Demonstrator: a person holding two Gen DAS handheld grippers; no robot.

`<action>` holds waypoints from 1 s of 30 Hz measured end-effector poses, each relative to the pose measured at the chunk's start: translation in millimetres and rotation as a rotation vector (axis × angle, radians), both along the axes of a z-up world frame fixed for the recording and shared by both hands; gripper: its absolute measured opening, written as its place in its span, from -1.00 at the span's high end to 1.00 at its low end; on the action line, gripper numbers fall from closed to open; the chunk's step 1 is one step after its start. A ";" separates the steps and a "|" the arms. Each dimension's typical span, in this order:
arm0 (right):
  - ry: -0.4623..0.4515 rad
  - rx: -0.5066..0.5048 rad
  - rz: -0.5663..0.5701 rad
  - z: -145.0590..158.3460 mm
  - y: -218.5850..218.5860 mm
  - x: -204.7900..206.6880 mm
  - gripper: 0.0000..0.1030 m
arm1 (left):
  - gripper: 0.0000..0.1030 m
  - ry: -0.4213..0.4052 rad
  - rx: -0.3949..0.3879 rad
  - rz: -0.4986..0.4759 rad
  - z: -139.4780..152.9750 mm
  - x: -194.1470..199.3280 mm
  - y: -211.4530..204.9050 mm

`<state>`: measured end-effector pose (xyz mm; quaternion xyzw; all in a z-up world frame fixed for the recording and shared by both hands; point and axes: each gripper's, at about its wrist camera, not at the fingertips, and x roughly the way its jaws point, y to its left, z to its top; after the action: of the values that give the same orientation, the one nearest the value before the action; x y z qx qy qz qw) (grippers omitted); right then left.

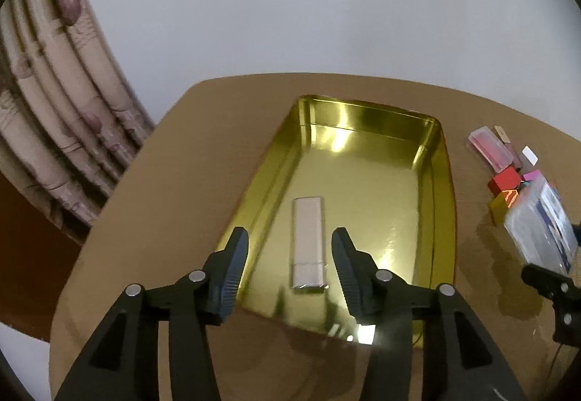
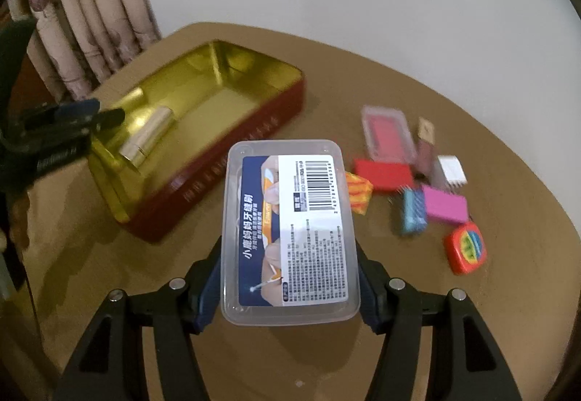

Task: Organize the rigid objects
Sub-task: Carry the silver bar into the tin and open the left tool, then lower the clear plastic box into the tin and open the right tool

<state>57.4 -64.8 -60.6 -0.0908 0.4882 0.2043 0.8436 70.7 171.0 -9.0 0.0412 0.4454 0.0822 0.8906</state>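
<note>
A gold-lined tin (image 1: 441, 183) with red outer walls (image 2: 232, 161) sits on the brown table. A silver rectangular case (image 1: 308, 243) lies inside it, also seen in the right wrist view (image 2: 147, 137). My left gripper (image 1: 290, 255) is open, hovering over the tin's near end with the case below its fingers. My right gripper (image 2: 288, 255) is shut on a clear plastic box (image 2: 290, 230) with a blue and white label, held above the table to the right of the tin. That box also shows in the left wrist view (image 1: 541, 226).
Several small items lie on the table right of the tin: a clear pink case (image 2: 386, 134), a red block (image 2: 383, 175), a pink block (image 2: 445, 203), a blue piece (image 2: 414, 210), a white plug (image 2: 452, 170), a red round-cornered toy (image 2: 466, 246). A curtain (image 2: 83, 19) hangs behind.
</note>
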 end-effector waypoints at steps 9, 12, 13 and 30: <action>-0.030 0.021 0.095 21.7 59.0 8.6 -0.22 | -0.19 -0.035 -0.048 0.092 16.4 -40.9 30.6; -0.036 0.012 0.127 25.0 82.4 16.2 -0.22 | -0.23 -0.027 -0.057 0.124 16.0 -50.5 43.3; -0.038 0.005 0.136 25.1 90.3 19.3 -0.22 | -0.25 -0.027 -0.064 0.135 15.6 -53.1 48.5; 0.057 -0.085 0.081 -16.0 159.0 91.9 -0.22 | -0.28 0.015 -0.118 0.237 2.1 -57.9 83.9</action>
<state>149.2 94.2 -76.6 -0.1403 0.5161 0.2200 0.8158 12.8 254.9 -6.9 -0.0633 0.4578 0.1600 0.8723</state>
